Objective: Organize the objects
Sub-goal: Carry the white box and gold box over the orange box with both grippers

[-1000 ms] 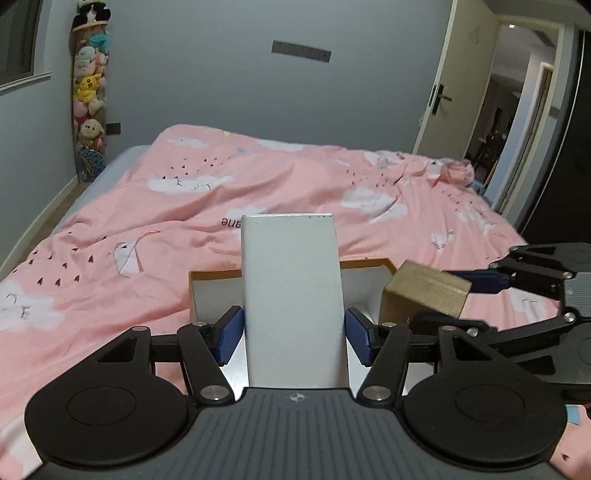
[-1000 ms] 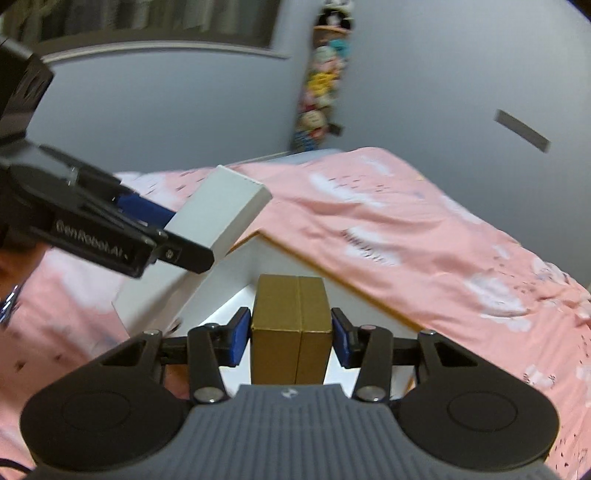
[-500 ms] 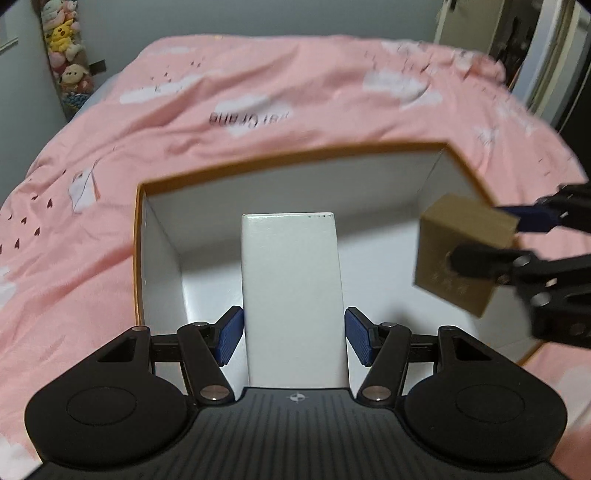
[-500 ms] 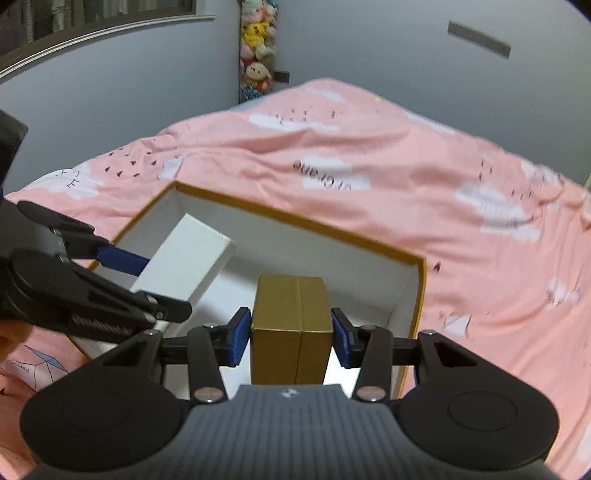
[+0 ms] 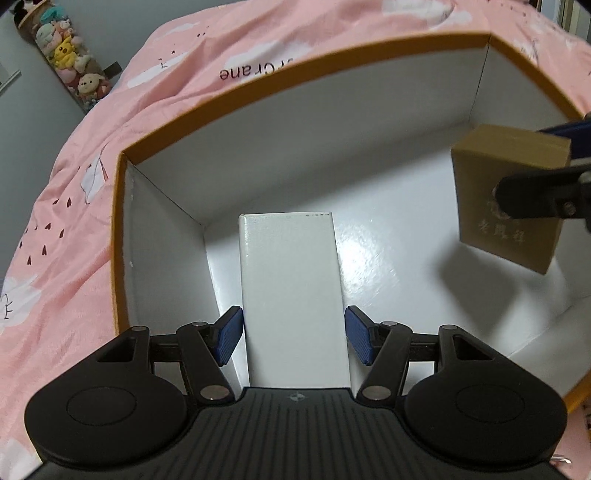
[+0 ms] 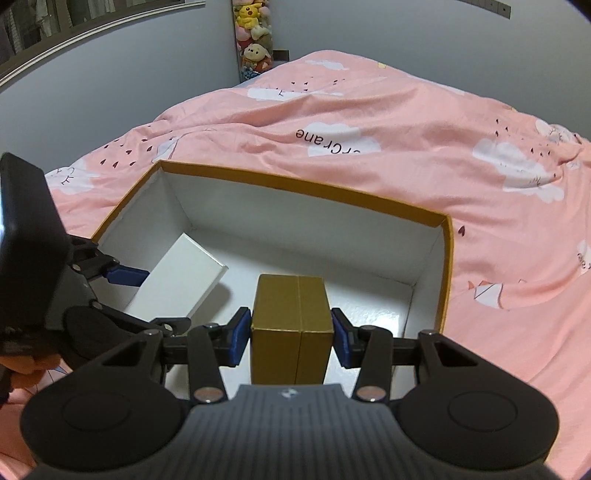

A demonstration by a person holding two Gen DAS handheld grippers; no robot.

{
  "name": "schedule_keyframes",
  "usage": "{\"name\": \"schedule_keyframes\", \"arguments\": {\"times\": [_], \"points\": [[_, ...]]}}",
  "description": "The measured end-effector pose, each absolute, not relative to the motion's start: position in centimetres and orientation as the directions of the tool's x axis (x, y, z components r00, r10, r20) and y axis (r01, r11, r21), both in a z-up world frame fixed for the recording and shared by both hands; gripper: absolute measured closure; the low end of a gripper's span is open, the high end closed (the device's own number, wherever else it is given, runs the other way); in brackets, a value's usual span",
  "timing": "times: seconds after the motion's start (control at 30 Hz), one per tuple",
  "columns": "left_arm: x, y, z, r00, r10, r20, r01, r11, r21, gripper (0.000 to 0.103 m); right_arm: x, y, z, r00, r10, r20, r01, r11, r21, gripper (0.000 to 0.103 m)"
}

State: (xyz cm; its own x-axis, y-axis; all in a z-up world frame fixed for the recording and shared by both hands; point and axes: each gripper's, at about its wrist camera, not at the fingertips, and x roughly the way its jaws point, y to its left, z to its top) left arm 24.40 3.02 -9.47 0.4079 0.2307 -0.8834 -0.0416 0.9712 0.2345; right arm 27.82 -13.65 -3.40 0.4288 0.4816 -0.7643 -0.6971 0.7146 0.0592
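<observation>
Two small cartons are held over the open storage box (image 6: 445, 258) on the bed (image 6: 369, 110); the white box (image 5: 291, 295) is clamped at its long sides by the left tool (image 5: 293, 336), the gold box (image 6: 291, 325) likewise by the right tool (image 6: 291, 332). Both are judged light, stiff and smooth-skinned, slippery under hard pads; flat opposite faces are the sound hold. The storage box is glossy white inside, orange-rimmed, rectangular.

Pink cloud-print duvet (image 6: 406, 122); plush toys (image 6: 253, 33) stacked against grey wall (image 6: 129, 74).
</observation>
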Motion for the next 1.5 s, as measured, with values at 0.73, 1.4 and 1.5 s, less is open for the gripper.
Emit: {"name": "schedule_keyframes", "arguments": {"times": [0.73,1.4,1.5], "points": [[20.8,6.7,-4.3,0.559,0.032,-0.828,-0.050,0.999,0.005,0.030,28.5,-13.0,-4.6,0.348,0.506,-0.789,-0.688,0.709,0.151,0.055],[18.7,16.8,-3.8,0.635,-0.068,-0.769,-0.241,0.929,-0.282,0.047,28.3,-5.0,-7.8,0.204,0.494,-0.845,-0.656,0.710,0.257,0.055],[18.4,16.9,-4.1,0.636,-0.074,-0.768,-0.251,0.921,-0.297,0.048,28.1,-4.2,-8.1,0.175,0.506,-0.845,-0.663,0.695,0.279,0.056]]}}
